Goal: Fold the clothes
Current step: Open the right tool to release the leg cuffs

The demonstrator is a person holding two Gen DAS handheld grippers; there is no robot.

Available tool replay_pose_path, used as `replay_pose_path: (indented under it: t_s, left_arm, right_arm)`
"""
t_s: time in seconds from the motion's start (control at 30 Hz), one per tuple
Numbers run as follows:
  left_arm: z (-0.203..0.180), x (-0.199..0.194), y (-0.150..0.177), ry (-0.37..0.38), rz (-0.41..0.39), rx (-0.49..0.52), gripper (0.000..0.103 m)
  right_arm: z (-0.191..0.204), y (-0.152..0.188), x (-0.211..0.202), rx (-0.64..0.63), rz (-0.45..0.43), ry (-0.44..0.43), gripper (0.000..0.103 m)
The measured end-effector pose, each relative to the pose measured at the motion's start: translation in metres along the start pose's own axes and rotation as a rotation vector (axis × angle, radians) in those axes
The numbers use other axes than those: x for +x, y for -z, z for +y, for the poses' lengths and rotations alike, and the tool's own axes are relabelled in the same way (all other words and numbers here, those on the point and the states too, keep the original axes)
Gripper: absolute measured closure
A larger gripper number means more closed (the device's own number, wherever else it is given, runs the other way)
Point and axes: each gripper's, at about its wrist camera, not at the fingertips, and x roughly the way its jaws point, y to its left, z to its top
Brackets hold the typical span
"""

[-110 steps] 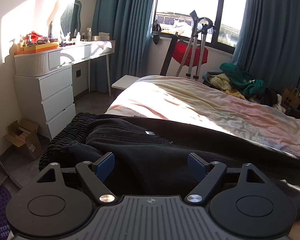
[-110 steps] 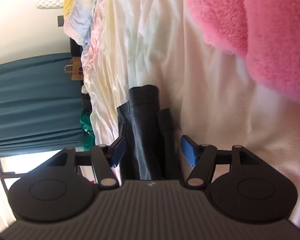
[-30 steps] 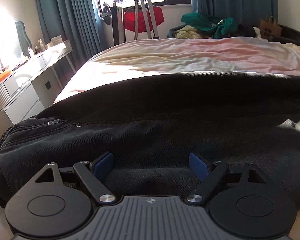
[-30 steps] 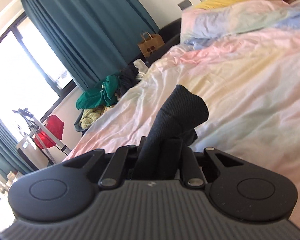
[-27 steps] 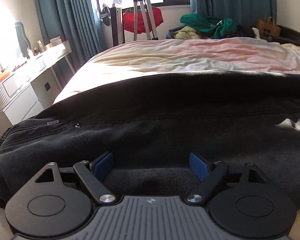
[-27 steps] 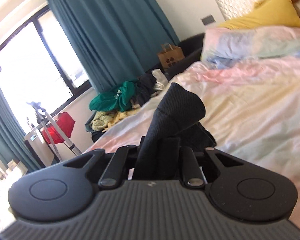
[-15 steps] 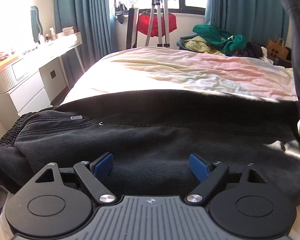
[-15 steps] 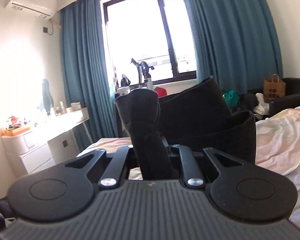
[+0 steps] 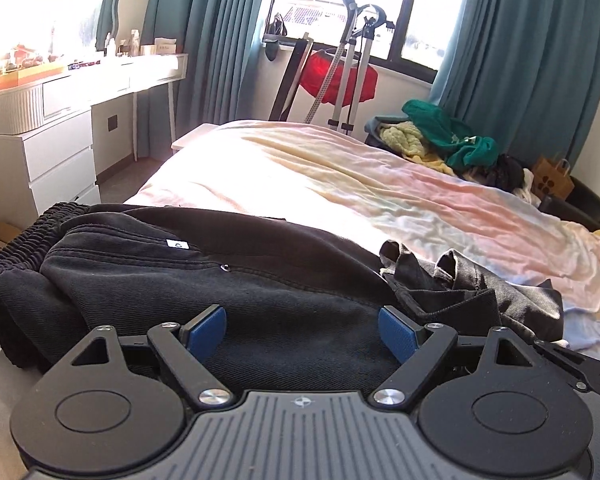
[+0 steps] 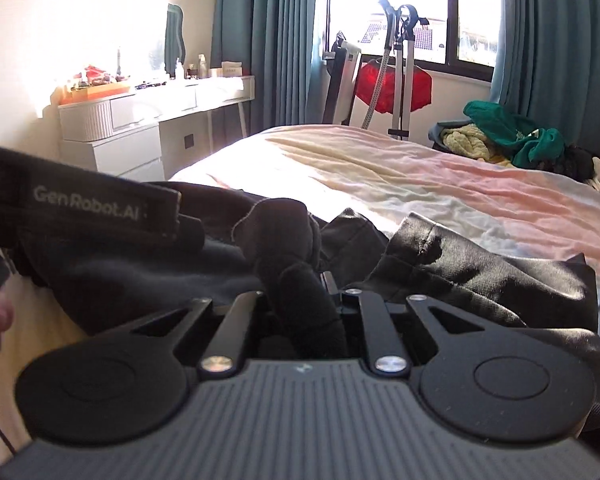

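Observation:
Black trousers [image 9: 148,280] lie across the near edge of the bed, elastic waistband at the left. My left gripper [image 9: 302,330] is open, its blue pads just above the trouser seat, holding nothing. My right gripper [image 10: 300,300] is shut on the leg hems of the trousers [image 10: 284,232]. The folded-over leg fabric [image 10: 480,272] lies in a crumpled heap to the right; the heap also shows in the left wrist view [image 9: 460,288]. The right gripper's body shows at the lower right of the left wrist view [image 9: 580,368].
The bed [image 9: 380,188] has a pastel sheet. A white dresser and desk [image 9: 60,120] stand at the left. A steamer stand with a red item [image 9: 340,76] is by the window. A pile of clothes [image 9: 448,140] and a paper bag [image 9: 552,178] sit beyond the bed.
My right gripper carried the trouser leg ends from high in the air down toward the waist end and laid the legs over the body. My left gripper stayed open above the trousers.

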Motion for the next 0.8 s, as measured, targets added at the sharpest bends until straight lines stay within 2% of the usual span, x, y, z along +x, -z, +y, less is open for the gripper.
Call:
replay_pose_path:
  t_s: [0.13,0.2,0.33,0.4,0.53,0.57,0.63,0.73,0.8]
  left_arm:
    - [0.007,-0.002,-0.003,0.011,-0.027,-0.042,0.018]
    - [0.01,-0.001,-0.003,0.017,-0.027,-0.058,0.018]
    - [0.012,0.001,-0.002,0.029,-0.033,-0.065,0.018]
    - [0.011,0.0,-0.002,0.046,-0.047,-0.062,0.018]
    - [0.008,-0.001,0.0,0.096,-0.064,-0.059,0.018]
    - [0.006,-0.001,0.002,0.105,-0.064,-0.049,0.018]
    - [0.001,0.001,0.005,0.113,-0.064,-0.024,0.018]
    - [-0.01,0.008,0.012,0.103,-0.047,0.034,0.018]
    - [-0.018,0.014,0.018,0.091,-0.03,0.08,0.018]
  right_arm:
    - [0.011,0.015,0.013,0.016,0.063,-0.053,0.088]
    - [0.02,0.035,0.019,-0.03,0.065,-0.055,0.088]
    - [0.014,0.04,0.012,0.045,0.028,-0.076,0.084]
    - [0.008,0.034,0.003,0.055,0.052,-0.12,0.075]
    - [-0.004,0.021,-0.016,0.076,0.099,-0.208,0.034]
    - [-0.009,0.019,-0.025,0.084,0.109,-0.226,0.03]
    - [-0.02,0.014,-0.044,0.1,0.124,-0.26,0.03]
    - [-0.048,0.008,-0.072,0.125,0.084,-0.234,0.03]
    - [-0.073,0.007,-0.083,0.157,0.038,-0.156,0.03]
